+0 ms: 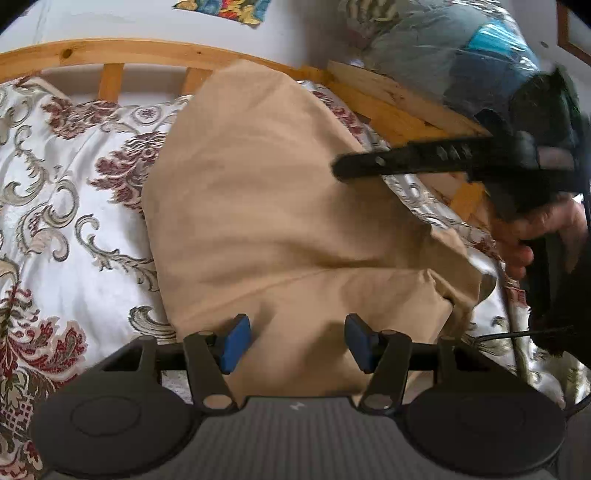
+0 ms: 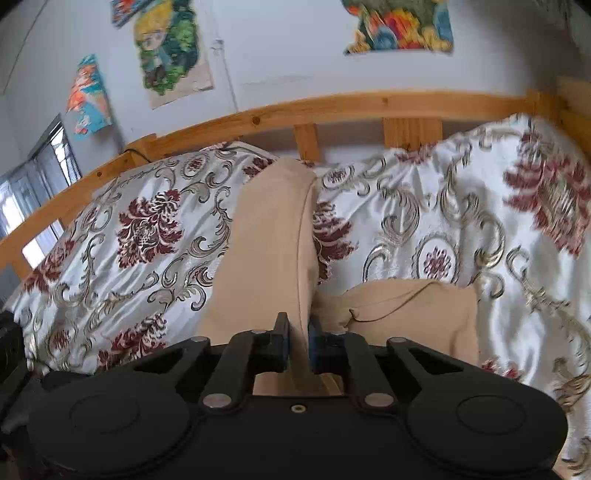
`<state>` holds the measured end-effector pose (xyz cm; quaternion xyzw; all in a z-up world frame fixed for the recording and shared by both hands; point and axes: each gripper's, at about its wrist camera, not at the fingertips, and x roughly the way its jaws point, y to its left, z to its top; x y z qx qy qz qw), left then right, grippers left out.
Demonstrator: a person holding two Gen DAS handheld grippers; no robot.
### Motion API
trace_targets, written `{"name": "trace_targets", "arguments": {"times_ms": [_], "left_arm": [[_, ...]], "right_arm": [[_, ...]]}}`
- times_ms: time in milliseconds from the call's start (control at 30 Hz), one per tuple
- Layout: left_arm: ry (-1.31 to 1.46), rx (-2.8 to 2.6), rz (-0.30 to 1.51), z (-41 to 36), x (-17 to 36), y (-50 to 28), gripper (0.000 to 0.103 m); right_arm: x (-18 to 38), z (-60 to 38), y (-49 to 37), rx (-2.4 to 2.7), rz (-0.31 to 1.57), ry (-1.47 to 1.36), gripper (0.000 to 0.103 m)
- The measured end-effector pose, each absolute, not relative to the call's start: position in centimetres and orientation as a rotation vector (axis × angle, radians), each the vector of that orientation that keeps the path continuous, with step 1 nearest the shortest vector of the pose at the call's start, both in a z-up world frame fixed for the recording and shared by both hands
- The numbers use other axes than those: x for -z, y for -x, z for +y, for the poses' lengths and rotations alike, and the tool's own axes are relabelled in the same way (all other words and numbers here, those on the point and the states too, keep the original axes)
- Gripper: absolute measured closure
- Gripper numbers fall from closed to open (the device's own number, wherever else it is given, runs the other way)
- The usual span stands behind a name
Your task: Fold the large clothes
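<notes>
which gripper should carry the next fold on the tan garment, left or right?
Right, probably. The right gripper is shut on an edge of the tan garment and has it lifted off the bedspread. The left gripper is open over the near end, gripping nothing.

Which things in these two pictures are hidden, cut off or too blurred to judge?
- Left wrist view: the right gripper is motion-blurred, so its jaws cannot be read there.
- Left wrist view: the near edge of the beige garment is hidden behind the left gripper.
- Right wrist view: the fabric below the pads is hidden by the gripper body.
- Right wrist view: the wall poster is cut by the top edge.
- Left wrist view: the plastic-wrapped bundle is blurred.
</notes>
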<state>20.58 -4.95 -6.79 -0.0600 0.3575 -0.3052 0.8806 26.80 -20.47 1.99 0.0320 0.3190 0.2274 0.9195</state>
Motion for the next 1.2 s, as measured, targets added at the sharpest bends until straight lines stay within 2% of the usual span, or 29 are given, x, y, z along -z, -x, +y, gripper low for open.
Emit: {"name": "trace_targets", "arguments": {"times_ms": [133, 200, 267, 367, 433, 533, 633, 667, 733, 767, 867, 967, 1167, 1200], "left_arm": [[0.152, 0.703, 0.756, -4.2, 6.0, -20.2, 0.042], [0.207, 0.726, 0.758, -3.6, 5.7, -20.1, 0.040], [0.288, 0.739, 0.748, -3.1, 5.4, -20.2, 0.031], [0.339, 0.696, 0.769, -3.5, 5.3, -20.7, 0.030], [0.282, 0.682, 0.794, -4.7, 5.4, -21.0, 0.030], [0.111, 0.645, 0.787, -7.3, 6.0, -20.3, 0.027], [0.020, 0.614, 0.761, -8.9, 6.6, -19.5, 0.024], [0.020, 0.609, 0.761, -9.1, 6.7, -19.4, 0.023], [0.030, 0.604, 0.771, -9.1, 6.8, -19.5, 0.023], [0.034, 0.603, 0.774, -9.0, 6.8, -19.5, 0.023], [0.043, 0.597, 0.781, -8.9, 6.9, -19.5, 0.023], [0.036, 0.585, 0.782, -9.1, 6.8, -19.4, 0.023], [0.045, 0.580, 0.795, -8.9, 6.8, -19.4, 0.023], [0.046, 0.580, 0.794, -8.9, 6.8, -19.4, 0.023]], "right_arm": [[-1.7, -23.2, -22.7, -0.365, 0.643, -0.022, 0.097], [-0.5, -24.6, -21.0, -0.313, 0.653, -0.025, 0.097], [1.4, -26.0, -19.7, -0.262, 0.681, -0.050, 0.097], [4.3, -27.1, -19.0, -0.189, 0.666, -0.083, 0.097], [5.5, -26.8, -19.1, -0.152, 0.640, -0.044, 0.097], [5.9, -24.5, -19.6, -0.134, 0.564, 0.183, 0.097], [7.0, -25.0, -20.2, -0.150, 0.595, 0.134, 0.097], [6.7, -25.9, -20.1, -0.152, 0.594, 0.067, 0.094], [5.4, -28.1, -19.2, -0.126, 0.577, -0.072, 0.077], [4.5, -29.4, -18.4, -0.099, 0.548, -0.135, 0.065], [3.1, -32.8, -16.5, 0.009, 0.526, -0.232, 0.062], [3.9, -35.7, -15.7, 0.101, 0.630, -0.340, 0.059], [3.7, -36.8, -14.8, 0.048, 0.683, -0.384, 0.061], [3.8, -36.6, -14.7, 0.035, 0.692, -0.379, 0.065]]}}
